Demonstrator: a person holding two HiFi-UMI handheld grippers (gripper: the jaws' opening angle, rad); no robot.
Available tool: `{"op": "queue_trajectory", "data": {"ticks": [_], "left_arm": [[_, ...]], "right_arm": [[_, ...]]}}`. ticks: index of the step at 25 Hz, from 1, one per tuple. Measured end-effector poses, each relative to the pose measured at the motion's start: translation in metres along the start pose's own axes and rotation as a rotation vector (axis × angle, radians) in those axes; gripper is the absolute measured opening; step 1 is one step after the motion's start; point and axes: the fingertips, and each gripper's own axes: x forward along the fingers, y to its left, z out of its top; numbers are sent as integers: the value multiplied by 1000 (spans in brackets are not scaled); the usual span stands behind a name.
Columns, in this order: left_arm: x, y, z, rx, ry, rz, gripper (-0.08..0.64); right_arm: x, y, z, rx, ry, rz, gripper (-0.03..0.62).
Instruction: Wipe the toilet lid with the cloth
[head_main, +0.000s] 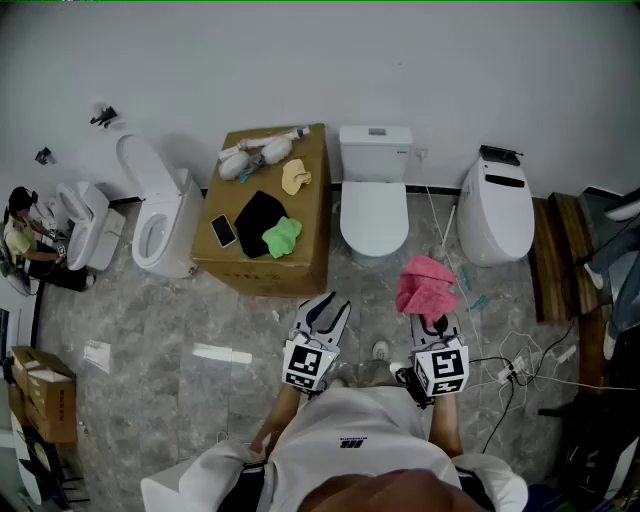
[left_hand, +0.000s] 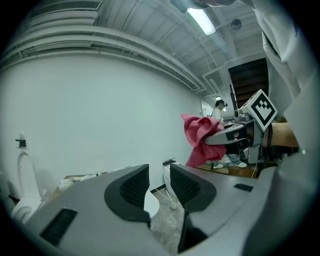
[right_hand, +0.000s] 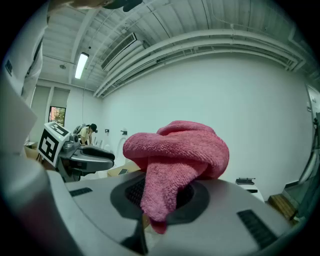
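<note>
The white toilet with its lid (head_main: 374, 218) down stands against the wall straight ahead of me. A pink cloth (head_main: 427, 285) is bunched up in my right gripper (head_main: 436, 322), which is shut on it, held in the air to the right of the toilet's front. In the right gripper view the cloth (right_hand: 175, 150) spills over the jaws and hides the pads. My left gripper (head_main: 322, 312) hovers over the floor left of the toilet, open with nothing between its pads (left_hand: 131, 189). From the left gripper view the pink cloth (left_hand: 200, 136) shows at the right.
A cardboard box (head_main: 305, 225) left of the toilet carries a green cloth (head_main: 282, 236), a yellow cloth (head_main: 294, 177), a black cloth and a phone (head_main: 223, 230). An open-lidded toilet (head_main: 160, 220) stands further left, a smart toilet (head_main: 497, 208) at the right. Cables (head_main: 515, 365) trail on the floor.
</note>
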Motion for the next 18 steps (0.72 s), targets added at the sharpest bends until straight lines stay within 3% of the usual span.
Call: {"op": "queue_trajectory", "data": {"ticks": [8, 18], "left_arm": [[89, 12, 35, 2, -29, 49, 143], [163, 2, 56, 11, -22, 100, 143]], "right_arm": [[54, -78, 19, -38, -20, 44, 66], [89, -148, 16, -41, -11, 110, 66]]}}
